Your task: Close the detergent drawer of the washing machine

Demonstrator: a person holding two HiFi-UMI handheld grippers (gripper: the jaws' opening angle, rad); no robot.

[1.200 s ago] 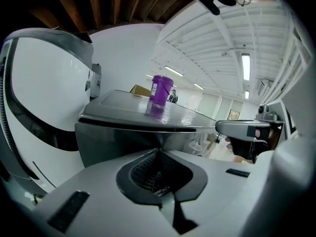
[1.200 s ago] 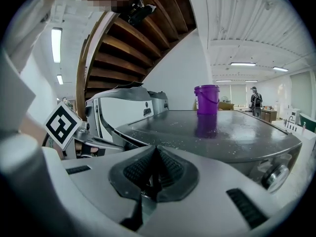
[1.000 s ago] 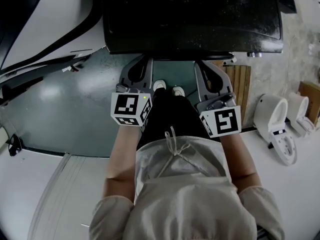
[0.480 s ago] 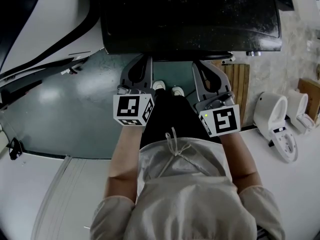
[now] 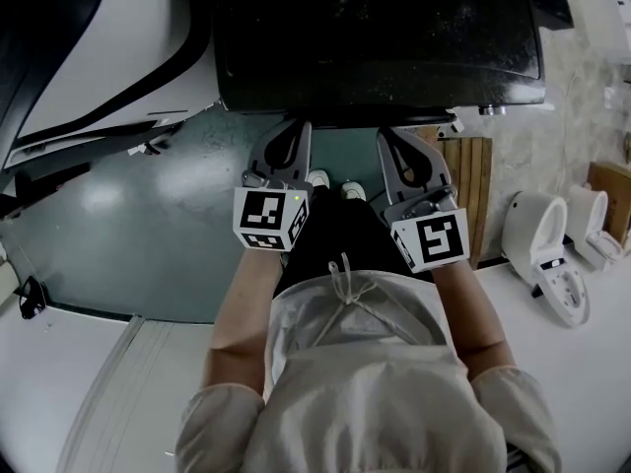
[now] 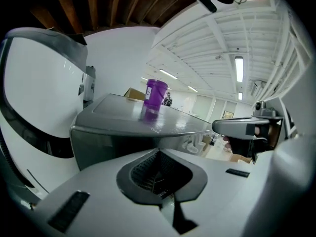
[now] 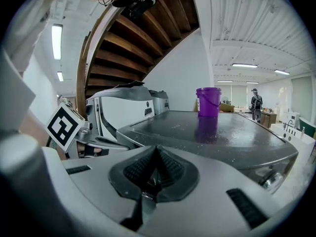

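Floor [image 5: 128, 205] is glossy teal; dark washing machine top [image 5: 380, 37] bears a purple bucket [image 7: 208, 101].

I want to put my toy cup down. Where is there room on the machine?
The machine top is mostly bare: the whole stretch between the purple bucket and the near edge is free. In front it is crowded: the left gripper and right gripper, both shut, sit close by that edge.

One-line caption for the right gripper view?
Shut right tool faces the washing machine, a purple bucket standing on its grey top.
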